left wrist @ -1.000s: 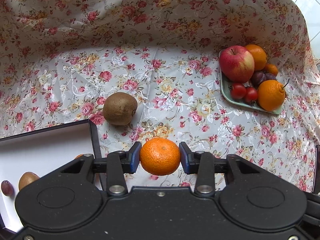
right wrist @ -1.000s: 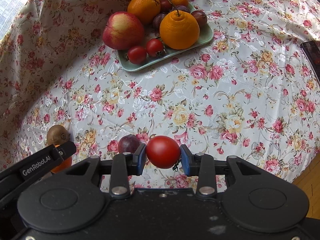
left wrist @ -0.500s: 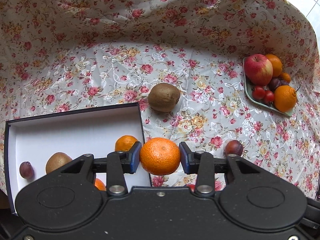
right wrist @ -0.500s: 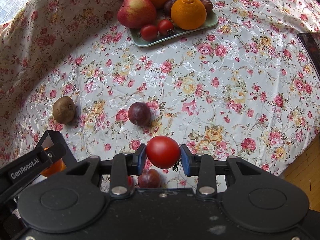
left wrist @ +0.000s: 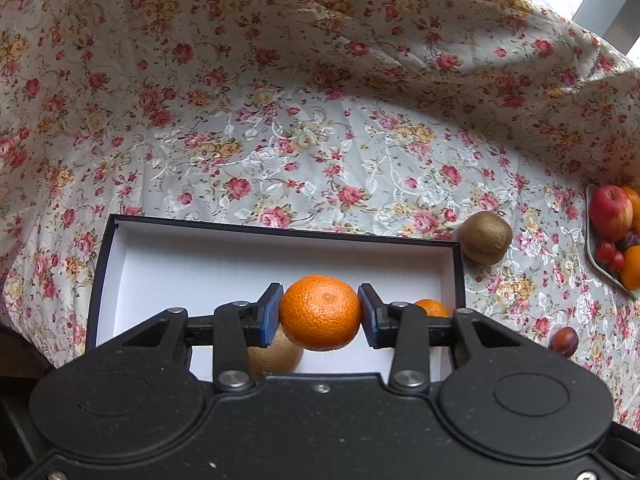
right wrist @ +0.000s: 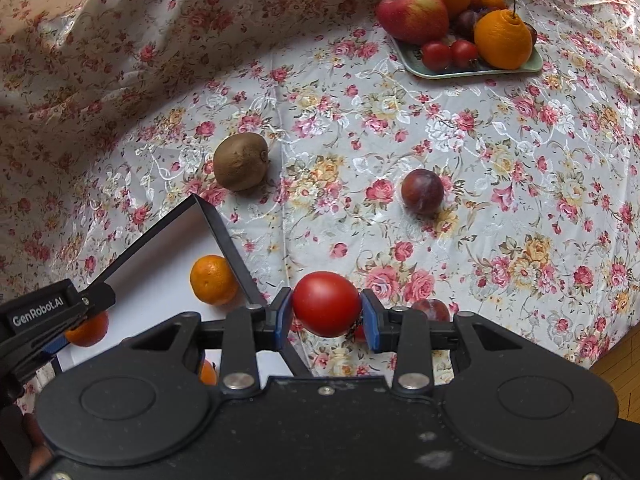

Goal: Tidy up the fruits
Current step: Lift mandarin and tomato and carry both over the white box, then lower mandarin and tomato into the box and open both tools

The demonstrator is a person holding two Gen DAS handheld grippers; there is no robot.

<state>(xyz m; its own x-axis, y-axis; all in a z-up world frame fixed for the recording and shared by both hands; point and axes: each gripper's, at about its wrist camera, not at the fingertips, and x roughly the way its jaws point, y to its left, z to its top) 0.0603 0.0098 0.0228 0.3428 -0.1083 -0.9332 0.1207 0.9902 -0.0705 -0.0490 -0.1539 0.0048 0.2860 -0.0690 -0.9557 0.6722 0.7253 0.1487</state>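
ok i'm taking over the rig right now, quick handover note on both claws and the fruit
Left claw: shut on a mandarin, held above the black box.
Right claw: shut on a red tomato, held over the cloth just right of the box wall.
In the box: a mandarin, a kiwi, and at least one more orange fruit half hidden.
Loose on the cloth: a kiwi, a plum, another plum.
Green tray: apple, oranges, small tomatoes, plums.
Left: set down both held fruits, then sort the loose ones.

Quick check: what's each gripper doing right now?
Left gripper: shut on a mandarin.
Right gripper: shut on a tomato.
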